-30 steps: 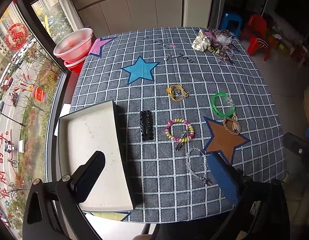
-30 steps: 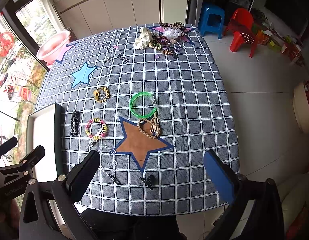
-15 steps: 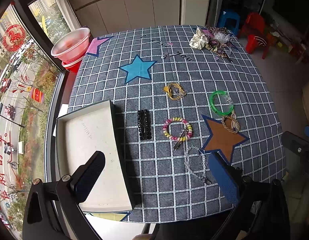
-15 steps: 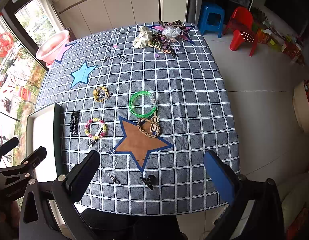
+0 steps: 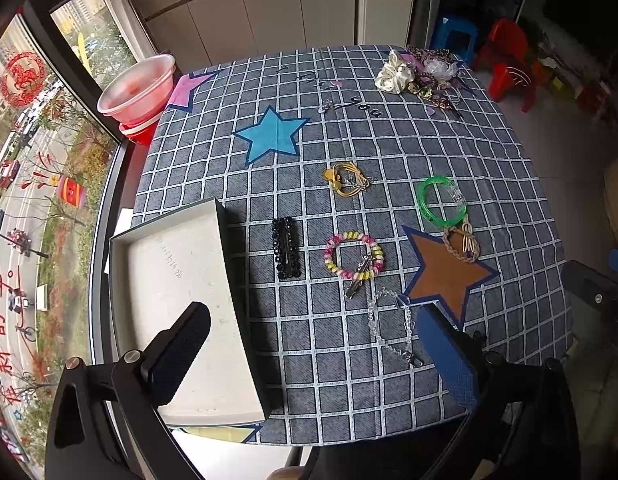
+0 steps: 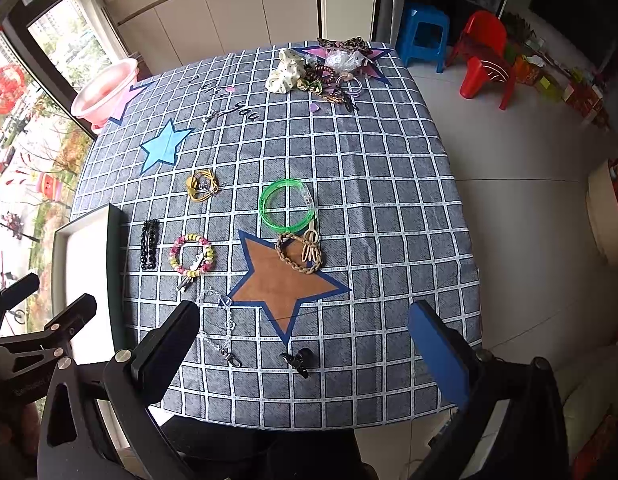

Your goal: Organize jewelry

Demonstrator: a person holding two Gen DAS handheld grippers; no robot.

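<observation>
A white open box (image 5: 177, 280) lies at the table's left edge; it also shows in the right wrist view (image 6: 85, 264). Beside it lie a black hair clip (image 5: 286, 253), a pink-and-yellow bead bracelet (image 5: 353, 255), a clear bead chain (image 5: 389, 328), a yellow cord bracelet (image 5: 347, 179), a green bangle (image 5: 441, 205) and a tan braided bracelet (image 5: 461, 244). A small black clip (image 6: 299, 358) lies near the front edge. My left gripper (image 5: 321, 348) is open and empty above the front of the table. My right gripper (image 6: 309, 344) is open and empty, to its right.
A pile of scrunchies and hair ties (image 6: 325, 74) sits at the far right corner. Pink basins (image 5: 139, 92) stand off the far left corner. The checked cloth (image 5: 389, 140) has star patches. Stools and a chair (image 6: 485, 56) stand on the floor at right.
Both views have shifted only slightly; the left gripper has drifted a little back and right. No item has moved and both grippers stay open.
</observation>
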